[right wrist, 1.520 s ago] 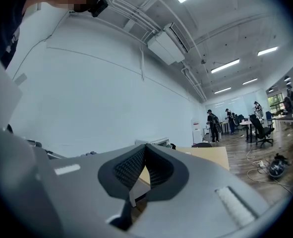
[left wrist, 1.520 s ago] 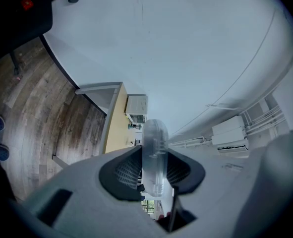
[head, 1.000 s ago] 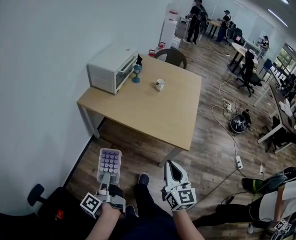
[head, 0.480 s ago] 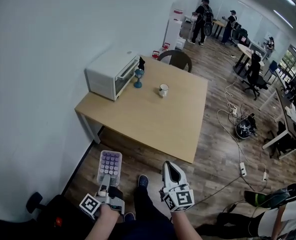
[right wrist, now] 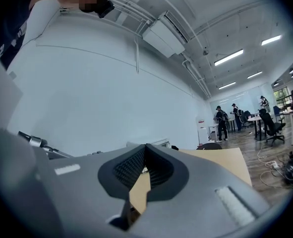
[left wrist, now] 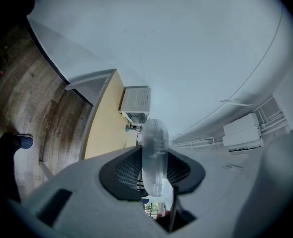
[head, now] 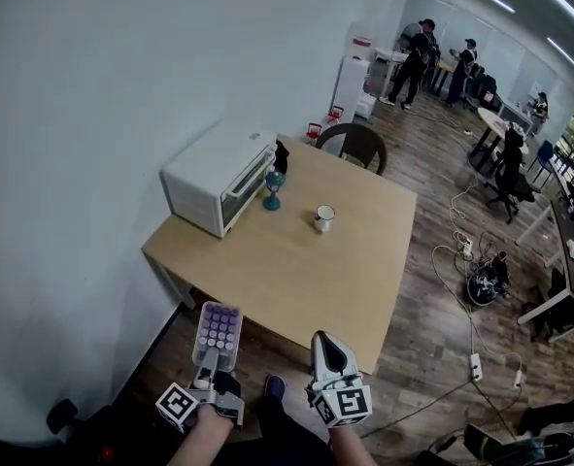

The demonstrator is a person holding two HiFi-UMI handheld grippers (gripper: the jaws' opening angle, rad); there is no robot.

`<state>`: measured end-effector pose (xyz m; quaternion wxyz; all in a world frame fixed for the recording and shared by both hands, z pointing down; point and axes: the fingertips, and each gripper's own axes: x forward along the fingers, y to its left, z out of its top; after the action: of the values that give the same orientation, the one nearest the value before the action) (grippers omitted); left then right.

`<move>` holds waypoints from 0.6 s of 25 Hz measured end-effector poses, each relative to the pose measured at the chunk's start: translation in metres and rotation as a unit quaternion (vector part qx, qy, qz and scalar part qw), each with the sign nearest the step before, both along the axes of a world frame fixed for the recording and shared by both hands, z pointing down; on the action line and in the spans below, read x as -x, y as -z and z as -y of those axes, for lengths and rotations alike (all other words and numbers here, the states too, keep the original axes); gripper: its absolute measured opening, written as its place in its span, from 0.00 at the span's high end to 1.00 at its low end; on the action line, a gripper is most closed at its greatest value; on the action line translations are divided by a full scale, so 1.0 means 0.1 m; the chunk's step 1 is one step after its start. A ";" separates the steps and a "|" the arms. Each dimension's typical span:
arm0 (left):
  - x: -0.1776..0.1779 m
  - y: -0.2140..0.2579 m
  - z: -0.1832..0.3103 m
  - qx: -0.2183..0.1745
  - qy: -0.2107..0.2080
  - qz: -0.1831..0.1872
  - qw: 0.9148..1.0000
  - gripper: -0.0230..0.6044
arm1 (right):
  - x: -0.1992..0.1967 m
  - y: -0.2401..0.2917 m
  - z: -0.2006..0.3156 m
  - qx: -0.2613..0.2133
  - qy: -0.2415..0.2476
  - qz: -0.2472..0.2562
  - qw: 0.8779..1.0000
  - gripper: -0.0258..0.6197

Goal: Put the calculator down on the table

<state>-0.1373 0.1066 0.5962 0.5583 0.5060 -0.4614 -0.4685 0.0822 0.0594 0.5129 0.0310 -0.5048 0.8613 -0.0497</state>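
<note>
The calculator (head: 218,334), a pale slab with purple keys, juts forward from my left gripper (head: 209,361), which is shut on its near end. It hangs over the wood floor just short of the table's near edge. In the left gripper view the calculator (left wrist: 154,135) shows edge-on, clamped between the dark pads of the left gripper (left wrist: 155,171). My right gripper (head: 327,349) is beside it, shut with nothing in it. In the right gripper view the tips of the right gripper (right wrist: 145,147) touch. The light wooden table (head: 296,265) stands straight ahead.
On the table stand a white toaster oven (head: 219,176) by the wall, a small blue goblet (head: 273,200) and a white mug (head: 323,218). A dark chair (head: 357,144) is behind it. Cables and power strips (head: 476,362) lie on the floor to the right. People stand far back.
Both grippers have moved forward towards the table, whose near edge is now much closer. The calculator has stayed in the left gripper, and the right gripper has stayed shut.
</note>
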 end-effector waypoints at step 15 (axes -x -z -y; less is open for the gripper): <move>-0.49 0.12 1.45 -0.004 0.010 0.004 1.000 0.80 | -0.34 0.07 1.56 -0.002 0.030 0.014 0.999 0.95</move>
<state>-0.0883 -0.0380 0.5844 0.5494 0.5054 -0.4668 -0.4743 0.1162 -0.0969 0.5059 0.0426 -0.4779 0.8756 -0.0556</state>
